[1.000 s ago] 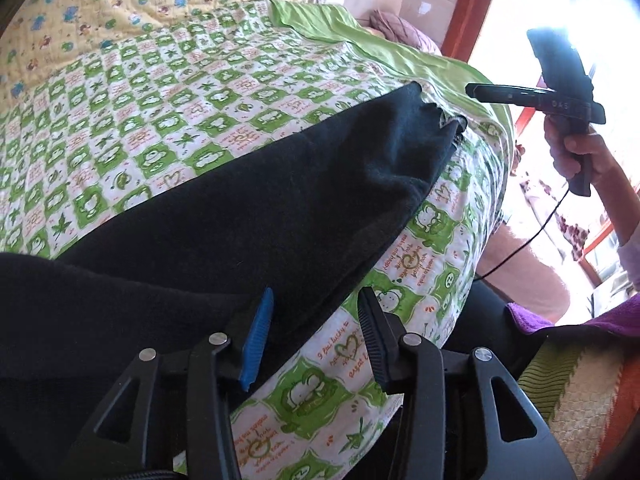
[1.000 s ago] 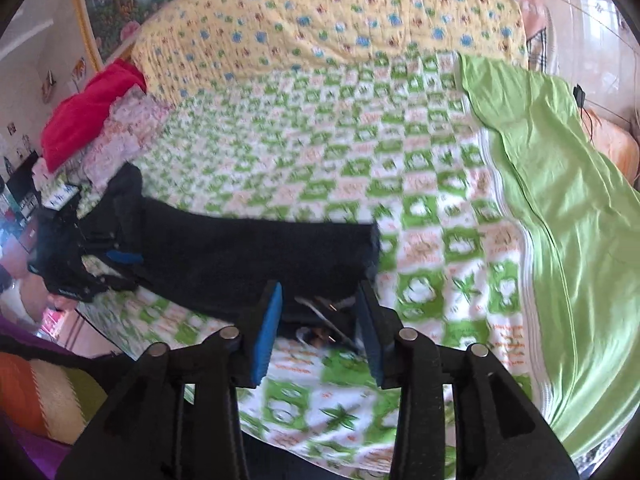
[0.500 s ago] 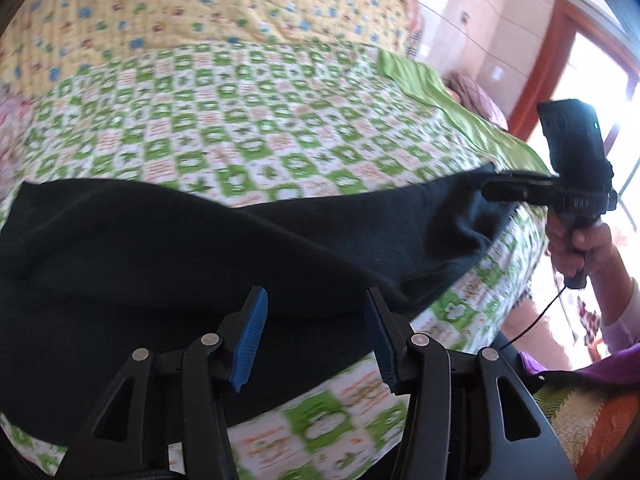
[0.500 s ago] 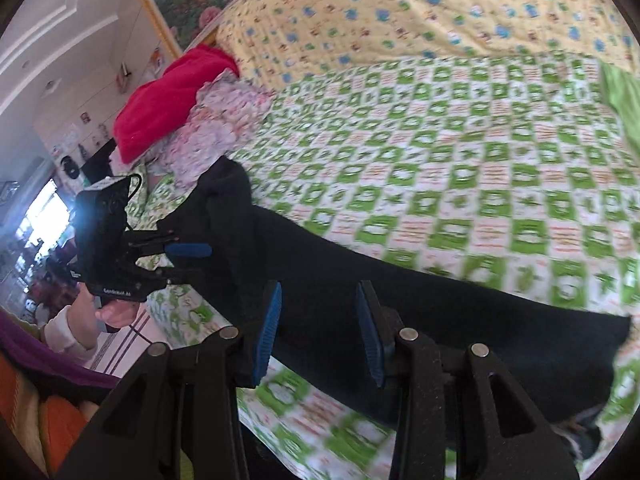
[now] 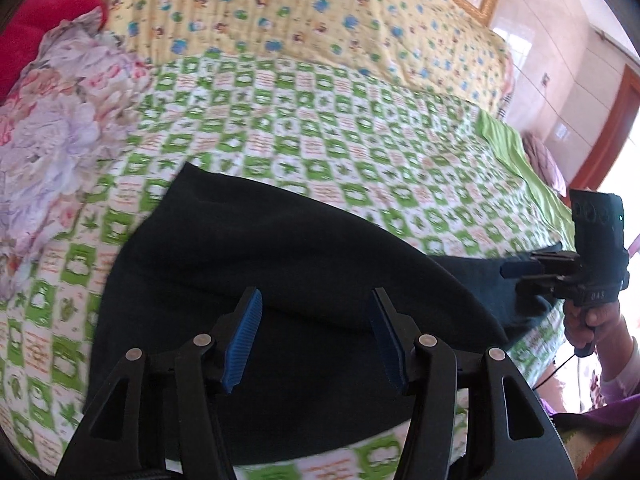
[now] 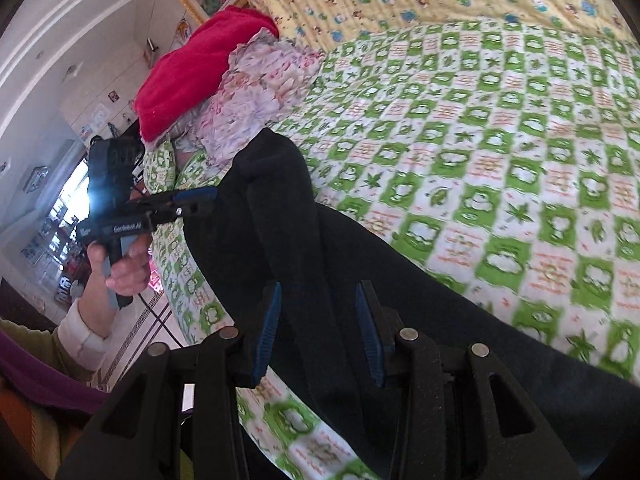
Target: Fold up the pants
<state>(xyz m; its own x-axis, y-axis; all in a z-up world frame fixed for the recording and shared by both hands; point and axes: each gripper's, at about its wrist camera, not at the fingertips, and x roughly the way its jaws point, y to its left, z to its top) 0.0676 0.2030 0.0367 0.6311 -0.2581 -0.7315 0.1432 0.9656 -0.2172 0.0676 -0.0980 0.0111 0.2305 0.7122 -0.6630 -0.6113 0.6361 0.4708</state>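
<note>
Dark pants lie lengthwise along the near edge of the bed, on the green checked bedsheet. At their left end, the left gripper hovers above the fabric, jaws opening, nothing clamped between the blue pads. At the right end, the right gripper stands partly open over the cloth, gripping nothing.

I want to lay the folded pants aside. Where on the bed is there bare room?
The green checked sheet is bare between the black pants and the yellow quilt. It is crowded by the flowered cloth and red blanket, and along the near edge.
</note>
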